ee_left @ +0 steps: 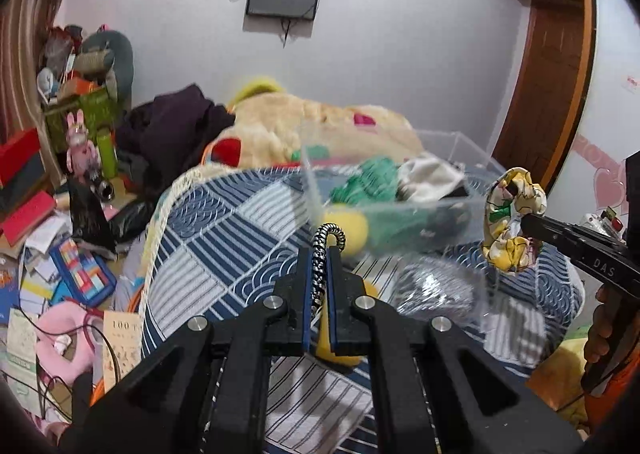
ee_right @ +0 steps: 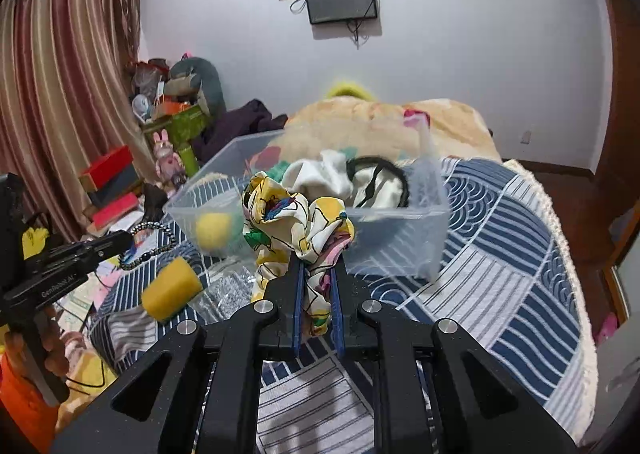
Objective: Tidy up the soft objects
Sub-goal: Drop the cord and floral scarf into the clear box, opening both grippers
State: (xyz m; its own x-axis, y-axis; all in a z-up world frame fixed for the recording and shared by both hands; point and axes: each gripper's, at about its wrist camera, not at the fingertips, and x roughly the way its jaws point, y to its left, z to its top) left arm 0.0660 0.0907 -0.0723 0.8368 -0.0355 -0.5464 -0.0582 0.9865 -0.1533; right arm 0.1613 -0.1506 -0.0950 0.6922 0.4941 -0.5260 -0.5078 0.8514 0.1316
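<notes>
My left gripper (ee_left: 320, 250) is shut on a black-and-white beaded band (ee_left: 329, 235), held above the quilt; the band also shows in the right wrist view (ee_right: 154, 244). My right gripper (ee_right: 318, 266) is shut on a yellow floral scrunchie (ee_right: 296, 222), which also shows in the left wrist view (ee_left: 510, 226). A clear plastic bin (ee_right: 400, 238) stands on the bed ahead of both grippers. It holds a white cloth (ee_right: 324, 174), a green soft item (ee_left: 368, 186), a yellow sponge (ee_right: 214, 230) and a black band (ee_right: 384, 166).
A yellow sponge cylinder (ee_right: 172, 290) and a shiny silver pouch (ee_right: 228, 290) lie on the blue patterned quilt (ee_right: 500, 238) left of the bin. A beige blanket (ee_right: 360, 122) is heaped behind. The floor at the left (ee_left: 60, 254) is cluttered with books, boxes and toys.
</notes>
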